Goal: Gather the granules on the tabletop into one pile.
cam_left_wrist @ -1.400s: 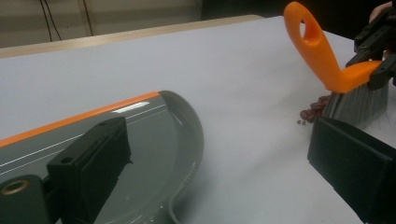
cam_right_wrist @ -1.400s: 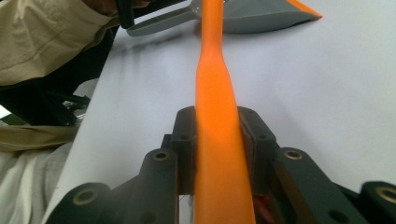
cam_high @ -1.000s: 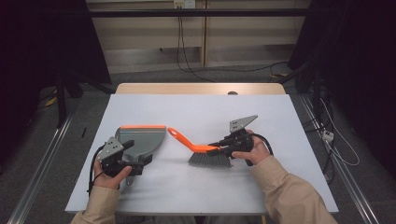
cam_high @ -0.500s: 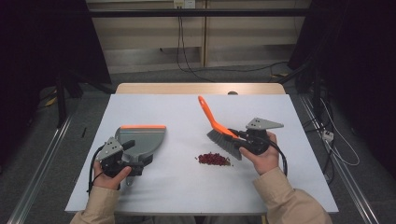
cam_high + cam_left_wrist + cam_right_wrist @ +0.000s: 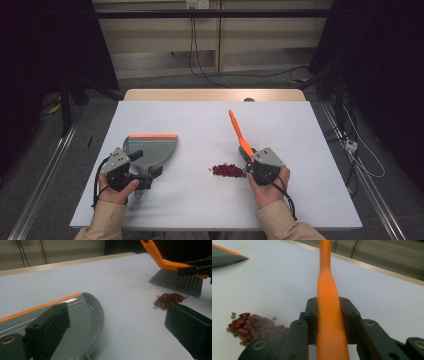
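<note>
Writing: none legible on brush, dustpan or grippers.
Brush [image 5: 239, 134]: orange plastic handle, smooth, flat, waisted where clamped; pointed up and away from the person in high view. Grey bristles [image 5: 178, 281], dense, splayed at tips, seen in left gripper view; in high view the head was mostly hidden behind R gripper.
R gripper [image 5: 254, 161]: jaws pressed together on brush handle, pads flat against both sides (right gripper view). Black, bolted links; grey three-cornered plate on top.
Beans [image 5: 228, 170]: small heap, dark red, glossy, oblong, w/ a few small green round ones at the edge. On table, just beside the bristles, on the dustpan side. In right gripper view the near edge of heap was blurred and partly cut off by a jaw.
Dustpan [image 5: 155, 150]: grey plastic, shiny, curved side wall, orange strip along front lip. Flat on table, well apart from beans. Handle covered by L gripper.
L gripper [image 5: 142, 172]: at dustpan's rear. In left gripper view one pad sat over the pan, the other stood far off over bare table, so jaws looked spread; whether any part of the pan was clamped, could not tell.
Table [image 5: 200, 120]: matte pale sheet, pale wood strip at far edge.
Bkgd: dark, cables on floor, details unclear.
</note>
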The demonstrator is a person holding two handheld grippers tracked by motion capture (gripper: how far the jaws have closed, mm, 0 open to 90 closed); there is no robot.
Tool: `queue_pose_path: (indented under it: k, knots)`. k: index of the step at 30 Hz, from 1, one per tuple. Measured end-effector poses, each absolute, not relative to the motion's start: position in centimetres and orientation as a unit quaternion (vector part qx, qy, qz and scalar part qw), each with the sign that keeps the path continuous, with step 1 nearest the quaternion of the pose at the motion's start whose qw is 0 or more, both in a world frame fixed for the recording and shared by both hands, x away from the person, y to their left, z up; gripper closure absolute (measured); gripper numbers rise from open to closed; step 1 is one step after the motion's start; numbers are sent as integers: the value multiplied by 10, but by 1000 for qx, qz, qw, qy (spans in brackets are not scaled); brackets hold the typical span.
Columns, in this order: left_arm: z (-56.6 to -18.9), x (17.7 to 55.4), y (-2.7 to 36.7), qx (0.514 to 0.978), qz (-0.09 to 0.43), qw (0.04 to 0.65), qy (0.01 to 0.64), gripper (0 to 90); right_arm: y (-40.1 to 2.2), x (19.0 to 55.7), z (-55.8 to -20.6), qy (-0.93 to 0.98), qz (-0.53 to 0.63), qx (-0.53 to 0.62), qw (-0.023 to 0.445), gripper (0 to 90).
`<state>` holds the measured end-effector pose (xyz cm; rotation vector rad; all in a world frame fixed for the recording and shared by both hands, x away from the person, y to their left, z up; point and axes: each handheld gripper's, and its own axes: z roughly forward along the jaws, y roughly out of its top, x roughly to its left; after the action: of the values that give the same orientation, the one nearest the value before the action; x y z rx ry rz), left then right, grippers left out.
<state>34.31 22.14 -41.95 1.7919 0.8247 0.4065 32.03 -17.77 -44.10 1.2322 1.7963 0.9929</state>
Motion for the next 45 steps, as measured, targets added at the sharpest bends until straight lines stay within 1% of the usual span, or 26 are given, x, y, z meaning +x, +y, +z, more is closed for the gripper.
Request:
queue_pose_path:
  k: [6,11,17,21,30,45]
  knots:
    - [-419,342,222,754,173,532,345,56,-162,318,-445,681,387,496,375,713]
    - [-419,343,222,753,174,532,345,56,-159,320,-445,662,402,519,363,712]
    - [-420,344,219,757,173,529,342,56,-154,322,-446,649,408,530,363,711]
    - [-419,343,219,754,173,532,344,56,-151,323,-447,644,407,531,371,710]
    - [-419,343,220,754,173,533,343,56,-142,328,-447,644,414,529,366,708]
    - [-419,344,219,758,173,529,341,56,-137,331,-447,643,429,530,347,707]
